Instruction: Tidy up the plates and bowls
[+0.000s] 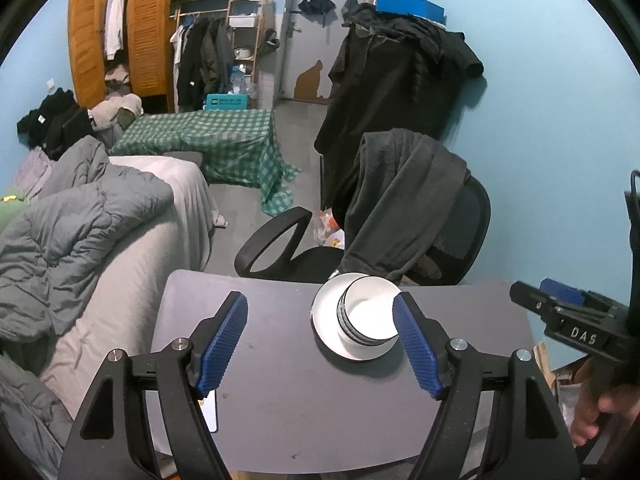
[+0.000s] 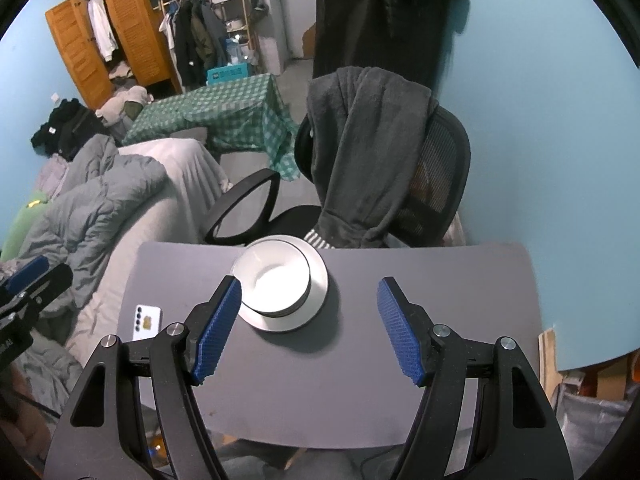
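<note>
Plates and bowls: one stack, sitting near the far edge of the grey table, in front of the office chair.

Table: bare grey top; bed with grey duvet along its left side. A dark garment hangs over the chair back.

Stack: white plates at the bottom, white bowls nested on top, dark bands visible on the bowl sides in the left wrist view. The stack stands upright.

Left gripper: jaws spread wide, nothing between the pads. It hovers above the table; the right pad overlaps the stack's edge in view, contact not discernible.

Right gripper: jaws apart, nothing held, raised over the table, stack beyond its left pad.

Phone: white, lying flat near the table's left edge, well apart from the stack.
</note>
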{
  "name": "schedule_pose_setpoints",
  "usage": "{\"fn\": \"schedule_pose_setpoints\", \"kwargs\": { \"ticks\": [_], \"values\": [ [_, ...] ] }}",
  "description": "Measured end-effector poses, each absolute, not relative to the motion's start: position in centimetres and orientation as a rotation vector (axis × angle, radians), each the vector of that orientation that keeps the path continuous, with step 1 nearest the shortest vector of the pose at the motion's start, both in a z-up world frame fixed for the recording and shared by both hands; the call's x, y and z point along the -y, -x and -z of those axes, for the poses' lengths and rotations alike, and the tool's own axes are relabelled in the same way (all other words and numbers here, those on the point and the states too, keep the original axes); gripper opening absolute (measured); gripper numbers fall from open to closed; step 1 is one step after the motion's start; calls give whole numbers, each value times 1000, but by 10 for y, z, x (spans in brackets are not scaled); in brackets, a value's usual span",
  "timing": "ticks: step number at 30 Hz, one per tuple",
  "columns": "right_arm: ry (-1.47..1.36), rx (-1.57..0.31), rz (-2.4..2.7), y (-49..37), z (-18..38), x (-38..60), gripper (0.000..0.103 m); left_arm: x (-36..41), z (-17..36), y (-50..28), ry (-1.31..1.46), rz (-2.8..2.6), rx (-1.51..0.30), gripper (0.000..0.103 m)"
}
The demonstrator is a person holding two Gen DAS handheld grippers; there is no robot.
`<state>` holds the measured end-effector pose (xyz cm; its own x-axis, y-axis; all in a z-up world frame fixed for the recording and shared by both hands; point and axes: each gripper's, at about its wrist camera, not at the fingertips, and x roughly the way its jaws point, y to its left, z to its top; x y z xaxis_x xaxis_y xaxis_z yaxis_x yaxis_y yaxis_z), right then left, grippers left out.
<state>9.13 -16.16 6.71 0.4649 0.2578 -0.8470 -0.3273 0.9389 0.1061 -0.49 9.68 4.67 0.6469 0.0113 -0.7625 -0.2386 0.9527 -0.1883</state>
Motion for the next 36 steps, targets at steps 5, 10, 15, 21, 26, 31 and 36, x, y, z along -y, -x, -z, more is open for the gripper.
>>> {"fn": "schedule_pose_setpoints", "kwargs": {
  "ticks": [5,10,15,21,26,31,36],
  "values": [
    [75,-1017,-358,-92,-70,163,70,-97,-53,5,275,-145,-848,76],
    [75,-1007,-360,-93,-72,165,70,-94,-54,3,264,-148,-833,77],
    [94,-1001,-350,-93,-73,165,70,-92,-53,4,275,-143,-837,77],
    [88,-1002,-364,-95,-76,168,70,-93,-55,5,277,-143,-837,77],
    [83,-1000,-363,-96,-76,170,70,-93,-55,5,277,-142,-838,77],
    [79,-1000,-368,-96,-78,171,70,-94,-54,6,281,-141,-843,77],
    [82,-997,-374,-97,-80,172,70,-93,-54,9,269,-150,-854,77]
  ]
}}
